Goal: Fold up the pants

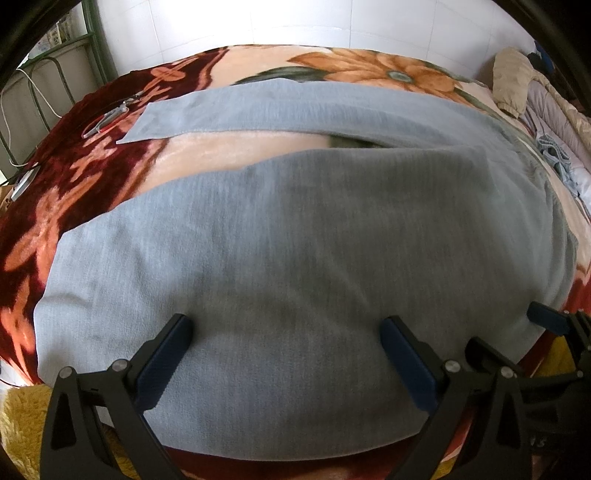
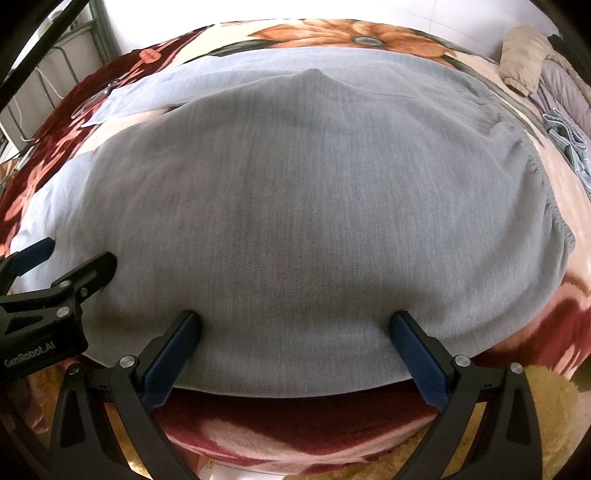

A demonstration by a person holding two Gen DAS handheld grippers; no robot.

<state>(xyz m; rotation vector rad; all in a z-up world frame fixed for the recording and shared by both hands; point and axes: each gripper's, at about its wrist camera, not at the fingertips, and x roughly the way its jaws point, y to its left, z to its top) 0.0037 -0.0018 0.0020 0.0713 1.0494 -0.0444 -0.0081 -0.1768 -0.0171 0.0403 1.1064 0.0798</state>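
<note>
The pants [image 1: 280,236] are light grey, of a soft ribbed knit, and lie spread flat on a bed. Their two legs run toward the left of both views and part there, so that a wedge of the blanket [image 1: 55,192] shows between them; the far leg ends in a straight hem. The gathered elastic waistband [image 2: 554,206] curves down the right side. A low ridge of cloth stands up near the crotch in the right wrist view.

The left gripper [image 1: 288,325] hangs over the near leg close to its near edge, its jaws spread wide with bare grey cloth between the blue pads; it grasps nothing. The right gripper [image 2: 295,317] sits just beside it toward the waistband, also over the near edge of the pants, jaws likewise wide apart and holding nothing. Whether the fingertips of either touch the cloth cannot be told. Each gripper shows at the edge of the other's view.

The blanket under the pants is plush, patterned in dark red, cream and orange, with a large orange flower [image 1: 388,72] beyond the far leg. A small metal tool [image 1: 110,118] lies on it near the far leg's hem. To the right are heaped bedding [image 1: 546,99] and a crumpled pale blue garment [image 1: 554,151]. A green metal bed frame [image 1: 96,40] stands at the left, and white wall tiles [image 1: 295,22] rise behind the bed.
</note>
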